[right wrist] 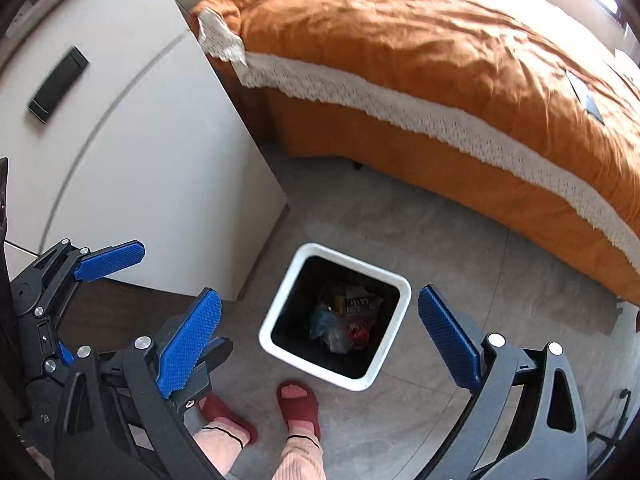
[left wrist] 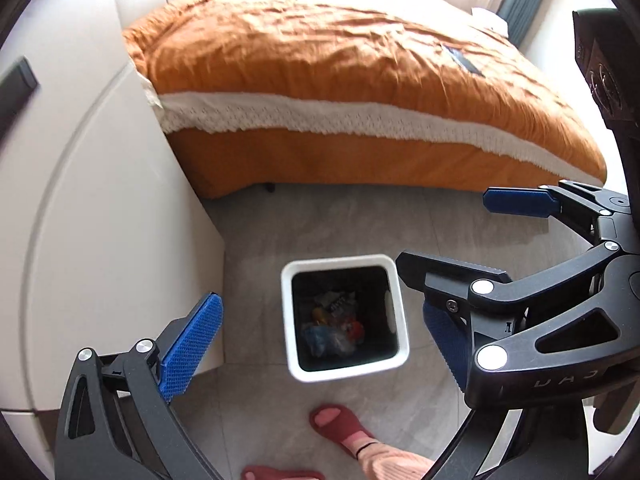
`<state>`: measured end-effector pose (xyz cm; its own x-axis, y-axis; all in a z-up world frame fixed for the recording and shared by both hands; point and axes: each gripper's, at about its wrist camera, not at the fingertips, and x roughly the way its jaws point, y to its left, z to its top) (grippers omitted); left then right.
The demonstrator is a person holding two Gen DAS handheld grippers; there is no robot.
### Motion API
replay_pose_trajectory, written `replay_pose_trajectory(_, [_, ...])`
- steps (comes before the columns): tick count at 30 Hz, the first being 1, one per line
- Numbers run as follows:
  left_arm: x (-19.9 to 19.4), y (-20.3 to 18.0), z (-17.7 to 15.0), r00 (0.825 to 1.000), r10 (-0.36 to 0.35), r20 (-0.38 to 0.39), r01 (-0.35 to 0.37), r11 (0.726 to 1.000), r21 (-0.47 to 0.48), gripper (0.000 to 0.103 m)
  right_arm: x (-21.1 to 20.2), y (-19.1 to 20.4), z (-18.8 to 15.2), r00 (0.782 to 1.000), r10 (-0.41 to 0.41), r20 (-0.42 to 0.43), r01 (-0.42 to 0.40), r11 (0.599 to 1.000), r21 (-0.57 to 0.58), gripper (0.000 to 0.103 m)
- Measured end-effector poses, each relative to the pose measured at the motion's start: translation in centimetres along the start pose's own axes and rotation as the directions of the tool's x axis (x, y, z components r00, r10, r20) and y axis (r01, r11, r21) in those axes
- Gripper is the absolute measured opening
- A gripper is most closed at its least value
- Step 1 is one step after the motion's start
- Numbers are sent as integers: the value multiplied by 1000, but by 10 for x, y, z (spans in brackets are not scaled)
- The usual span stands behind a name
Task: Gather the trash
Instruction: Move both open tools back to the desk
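Above the trash bin (right wrist: 394, 284), both grippers (jaws wide, empty).

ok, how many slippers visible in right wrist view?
2. Left slipper partly behind the left gripper; right slipper just below the white bin. Both on the person's feet.

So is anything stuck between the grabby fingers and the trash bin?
No, nothing visible. Both grippers, the left gripper and the right gripper, hang open above the white bin, which has no lid. Wrappers already lie inside. Only bare floor surrounds it.
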<state>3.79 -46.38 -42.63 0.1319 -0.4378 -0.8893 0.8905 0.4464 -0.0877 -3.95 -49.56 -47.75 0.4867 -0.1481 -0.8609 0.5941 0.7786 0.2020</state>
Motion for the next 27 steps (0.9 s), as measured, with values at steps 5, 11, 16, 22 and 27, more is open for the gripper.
replay_pose_trajectory(5, [-66,15,19,995,59,84,-53,996,-67,98,-65,34,29,993,47,109,-40,997,-70,98])
replay_pose_trajectory(11, [-164,43,27,964,189,187,-154,970,-187,98,-138,91,63,959,183,215,-140,969,-202,98])
replay_pose_trajectory(16, [-244,76,12,901,365,234,-290,909,-300,98,-181,153,83,903,350,250,-251,900,-356,98])
replay_pose_trajectory(22, [-314,123,-23,818,533,215,-413,805,-426,98,-213,252,98,845,483,232,-286,772,-568,98])
replay_pose_trajectory(27, [-362,162,-57,753,632,183,-476,715,-512,98,-226,317,97,809,557,188,-326,691,-645,98])
